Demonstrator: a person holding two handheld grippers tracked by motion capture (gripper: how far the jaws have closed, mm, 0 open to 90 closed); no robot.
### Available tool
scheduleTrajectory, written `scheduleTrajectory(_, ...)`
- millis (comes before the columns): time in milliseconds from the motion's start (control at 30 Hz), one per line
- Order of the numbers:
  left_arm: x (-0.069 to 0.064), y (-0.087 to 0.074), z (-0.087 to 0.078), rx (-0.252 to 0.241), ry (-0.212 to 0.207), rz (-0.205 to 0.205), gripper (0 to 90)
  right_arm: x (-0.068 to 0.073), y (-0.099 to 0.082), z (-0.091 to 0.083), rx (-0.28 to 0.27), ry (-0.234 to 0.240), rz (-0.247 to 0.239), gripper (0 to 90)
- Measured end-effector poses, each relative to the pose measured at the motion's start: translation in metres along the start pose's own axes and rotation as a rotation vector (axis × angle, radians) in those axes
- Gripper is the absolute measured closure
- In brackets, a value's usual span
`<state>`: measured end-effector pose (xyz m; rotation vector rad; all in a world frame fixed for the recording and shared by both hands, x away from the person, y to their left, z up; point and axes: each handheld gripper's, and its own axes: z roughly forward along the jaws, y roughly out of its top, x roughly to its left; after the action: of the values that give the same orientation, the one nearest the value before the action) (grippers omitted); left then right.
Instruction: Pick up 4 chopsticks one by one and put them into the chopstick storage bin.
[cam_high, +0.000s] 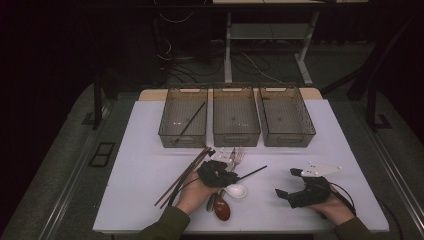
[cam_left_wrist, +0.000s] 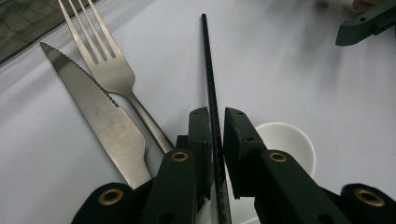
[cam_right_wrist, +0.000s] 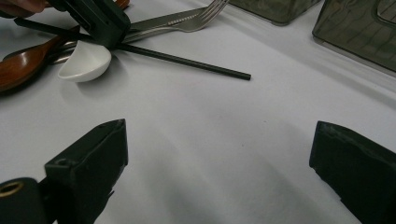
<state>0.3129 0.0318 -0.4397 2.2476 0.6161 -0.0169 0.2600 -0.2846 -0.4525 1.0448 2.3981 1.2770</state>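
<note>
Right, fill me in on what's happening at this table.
A person is sorting cutlery with two hand-held grippers. The left gripper is shut on a black chopstick lying across the white table, beside a fork, a knife and a white spoon. The right gripper rests open and empty on the table. Of three bins at the back, the left bin already holds one black chopstick.

— Any writing, label or number you can read on the desk (cam_high: 150, 165)?
— None. The three bins (cam_high: 236, 120) along its far edge carry no legible marks, and the knife (cam_left_wrist: 100, 114) and fork (cam_left_wrist: 112, 70) show no brand stamp.
</note>
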Motion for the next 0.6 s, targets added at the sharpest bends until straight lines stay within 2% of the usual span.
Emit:
scheduleTrajectory(200,-0.0008,0.0010,0.0013,0.017,0.005,0.013,80.1,0.0001,-0.0001,0.0003,0.000,0.001,-0.001,4.2)
scheduleTrajectory(300,-0.0014,0.0022,0.0022,0.039,0.012,0.034,80.8,0.0001,-0.0001,0.0005,0.000,0.002,-0.002,4.2)
scheduleTrajectory(600,-0.0022,0.0047,0.0025,0.063,0.022,0.048,83.9,0.0001,0.0000,0.0005,0.001,0.003,-0.002,4.3)
